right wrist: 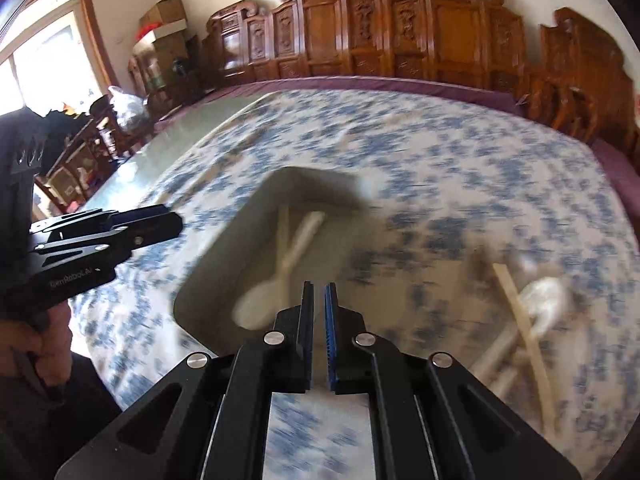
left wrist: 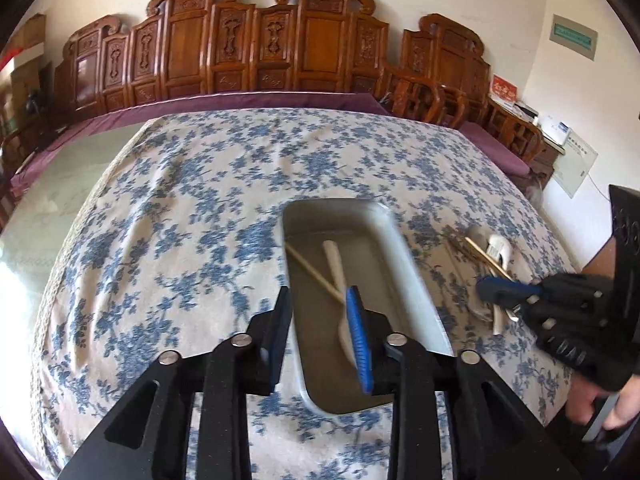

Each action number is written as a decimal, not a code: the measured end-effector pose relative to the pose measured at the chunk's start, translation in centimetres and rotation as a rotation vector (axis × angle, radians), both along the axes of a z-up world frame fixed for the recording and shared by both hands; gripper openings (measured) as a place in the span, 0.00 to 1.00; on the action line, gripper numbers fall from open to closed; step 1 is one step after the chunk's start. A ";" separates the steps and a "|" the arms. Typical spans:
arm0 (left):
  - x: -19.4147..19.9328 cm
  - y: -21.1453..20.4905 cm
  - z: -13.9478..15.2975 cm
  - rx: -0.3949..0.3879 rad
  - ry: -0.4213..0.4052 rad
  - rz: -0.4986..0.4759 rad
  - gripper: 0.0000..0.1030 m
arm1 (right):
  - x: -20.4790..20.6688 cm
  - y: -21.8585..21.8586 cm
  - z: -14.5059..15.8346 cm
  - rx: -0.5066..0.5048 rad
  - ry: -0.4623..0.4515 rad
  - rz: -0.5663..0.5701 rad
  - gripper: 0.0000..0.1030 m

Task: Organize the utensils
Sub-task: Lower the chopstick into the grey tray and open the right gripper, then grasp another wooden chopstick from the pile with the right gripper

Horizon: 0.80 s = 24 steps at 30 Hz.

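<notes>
Left wrist: left gripper [left wrist: 320, 300] open over tray [left wrist: 408, 264] holding spoon [left wrist: 340, 280]; right gripper [right wrist: 319, 300] nearly closed, empty, beside utensil pile [left wrist: 488, 256].

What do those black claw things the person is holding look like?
Each hand-held gripper is black, with angular arms joined by round silver pins. The left hand-held gripper and the right hand-held gripper have two flat fingers with ridged blue pads. Pale lettering marks the left one's side. Bare hands hold the handles.

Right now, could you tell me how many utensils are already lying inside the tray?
2. A white spoon lies along the tray floor, and a single chopstick crosses it. The left gripper fingers cover part of the tray, so more may be hidden.
</notes>
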<state>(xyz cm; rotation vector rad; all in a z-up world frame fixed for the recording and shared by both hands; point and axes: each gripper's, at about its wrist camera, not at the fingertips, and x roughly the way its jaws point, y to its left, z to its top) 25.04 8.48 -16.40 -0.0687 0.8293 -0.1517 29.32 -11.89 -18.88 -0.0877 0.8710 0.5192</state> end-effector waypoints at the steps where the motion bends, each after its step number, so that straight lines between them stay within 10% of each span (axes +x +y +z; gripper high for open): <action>1: 0.0 -0.3 0.0 -0.001 0.000 -0.007 0.29 | -0.1 -1.0 0.0 -0.013 -0.007 -0.011 0.10; 12: -0.7 -5.2 -0.6 -0.015 0.007 -0.089 0.43 | 0.1 -12.5 -3.0 -0.144 0.015 -0.155 0.18; 24: -1.7 -9.6 -1.5 0.010 0.015 -0.164 0.43 | 2.0 -15.6 -7.7 -0.196 0.125 -0.171 0.18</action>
